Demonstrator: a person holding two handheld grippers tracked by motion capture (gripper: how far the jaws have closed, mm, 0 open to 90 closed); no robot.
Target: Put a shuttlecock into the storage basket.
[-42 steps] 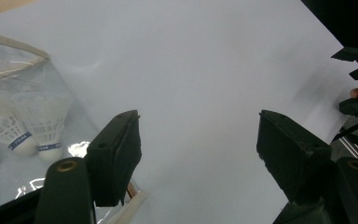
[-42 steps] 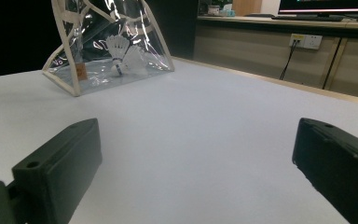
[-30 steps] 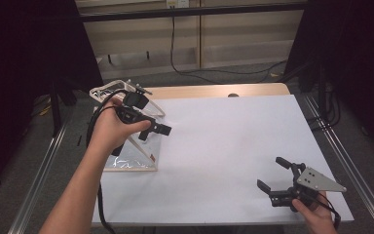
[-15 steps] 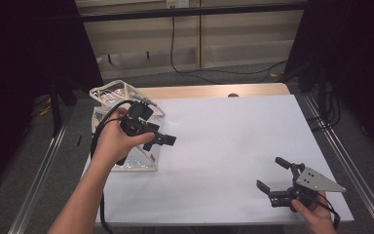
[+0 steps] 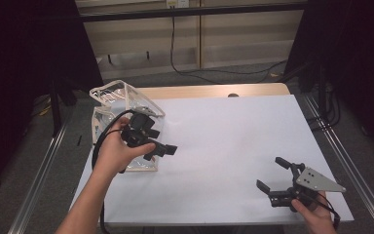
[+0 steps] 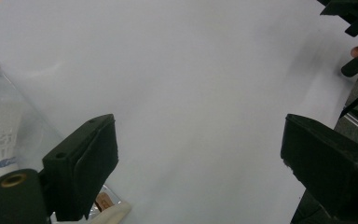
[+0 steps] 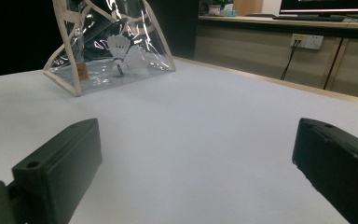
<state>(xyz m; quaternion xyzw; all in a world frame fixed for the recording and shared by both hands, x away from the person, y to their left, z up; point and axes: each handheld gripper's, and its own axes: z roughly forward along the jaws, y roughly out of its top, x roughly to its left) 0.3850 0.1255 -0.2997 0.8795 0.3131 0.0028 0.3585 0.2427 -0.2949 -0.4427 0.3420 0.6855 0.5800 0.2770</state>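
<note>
A clear bag (image 5: 124,126) with cream edges sits at the left side of the white worktop (image 5: 224,141). Two white shuttlecocks (image 7: 123,56) lie inside it. The left gripper (image 5: 160,148) is right beside the bag, in front of it, held in a hand (image 5: 114,151). Its fingers (image 6: 91,163) have just been opening, and they are wide now with nothing between them. The right gripper (image 5: 275,178) is at the near right corner of the worktop, well apart from the bag. Its fingers (image 7: 60,168) are wide too, and they hold nothing.
</note>
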